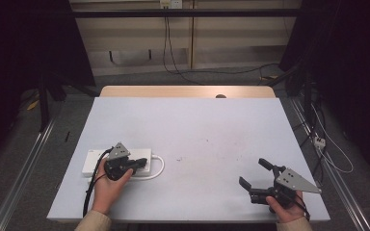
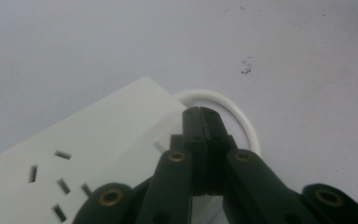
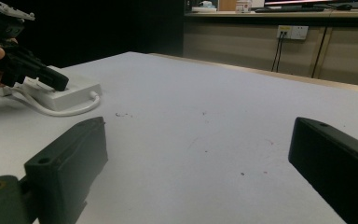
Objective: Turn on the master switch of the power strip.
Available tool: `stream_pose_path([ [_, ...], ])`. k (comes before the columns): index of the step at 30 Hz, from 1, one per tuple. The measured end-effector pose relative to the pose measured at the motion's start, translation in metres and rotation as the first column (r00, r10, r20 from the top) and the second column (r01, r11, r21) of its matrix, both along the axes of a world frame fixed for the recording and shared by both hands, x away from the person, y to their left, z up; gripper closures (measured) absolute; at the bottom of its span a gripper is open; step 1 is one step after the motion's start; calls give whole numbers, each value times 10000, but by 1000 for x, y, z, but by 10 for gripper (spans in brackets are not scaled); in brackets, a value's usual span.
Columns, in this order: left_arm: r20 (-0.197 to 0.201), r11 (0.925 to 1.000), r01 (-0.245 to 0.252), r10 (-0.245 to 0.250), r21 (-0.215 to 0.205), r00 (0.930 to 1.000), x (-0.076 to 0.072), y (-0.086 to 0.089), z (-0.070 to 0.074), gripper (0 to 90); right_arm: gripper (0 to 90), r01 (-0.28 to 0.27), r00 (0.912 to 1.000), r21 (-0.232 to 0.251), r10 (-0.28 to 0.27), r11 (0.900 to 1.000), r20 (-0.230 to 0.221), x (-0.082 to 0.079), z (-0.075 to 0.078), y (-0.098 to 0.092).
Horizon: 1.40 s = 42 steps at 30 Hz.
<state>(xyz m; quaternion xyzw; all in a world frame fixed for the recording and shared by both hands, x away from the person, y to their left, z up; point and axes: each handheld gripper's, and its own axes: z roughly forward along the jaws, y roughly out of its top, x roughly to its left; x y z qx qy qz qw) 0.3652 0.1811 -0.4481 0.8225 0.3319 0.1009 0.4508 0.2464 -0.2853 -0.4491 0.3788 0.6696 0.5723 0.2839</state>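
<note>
A white power strip (image 1: pixel 90 161) lies flat at the table's front left, with its white cable (image 1: pixel 159 166) looping out of its right end. My left gripper (image 1: pixel 141 163) hovers over that end, jaws pressed together with nothing between them. In the left gripper view the shut gripper (image 2: pixel 199 113) points at the strip's (image 2: pixel 98 140) corner, just before the cable loop (image 2: pixel 235 111); I cannot tell whether it touches. My right gripper (image 1: pixel 254 173) rests near the front right edge, open and empty. Its view shows the wide-spread gripper (image 3: pixel 198 140), with the strip (image 3: pixel 72 91) and left gripper (image 3: pixel 56 79) far off.
The pale blue-grey table (image 1: pixel 197 125) has a few small dark specks (image 2: pixel 246 71) near its middle. Beyond its wooden far edge (image 1: pixel 183 91) are cabinets and hanging black cables (image 1: pixel 168 48). Metal rails (image 1: pixel 24 163) run along both sides on the floor.
</note>
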Motion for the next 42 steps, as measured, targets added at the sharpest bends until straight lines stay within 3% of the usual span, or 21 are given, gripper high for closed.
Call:
stream_pose_path([
  [14, 22, 9999, -31, 31, 149, 10000, -1, -1, 0, 900, 40, -10, 10000, 10, 10, 10000, 3, 0, 0, 0],
  [23, -239, 9986, -140, 128, -514, 9996, 1, 4, 0, 900, 40, -17, 10000, 2, 17, 10000, 4, 0, 0, 0],
  [32, -190, 9987, -170, 161, -470, 9997, 0, 4, 0, 900, 40, -56, 10000, -4, 56, 10000, 0, 1, 0, 0],
  [42, -126, 9962, -195, 185, -853, 9997, -1, 6, 6, 866, 40, -59, 10000, -1, 59, 10000, -14, 1, 0, 0],
])
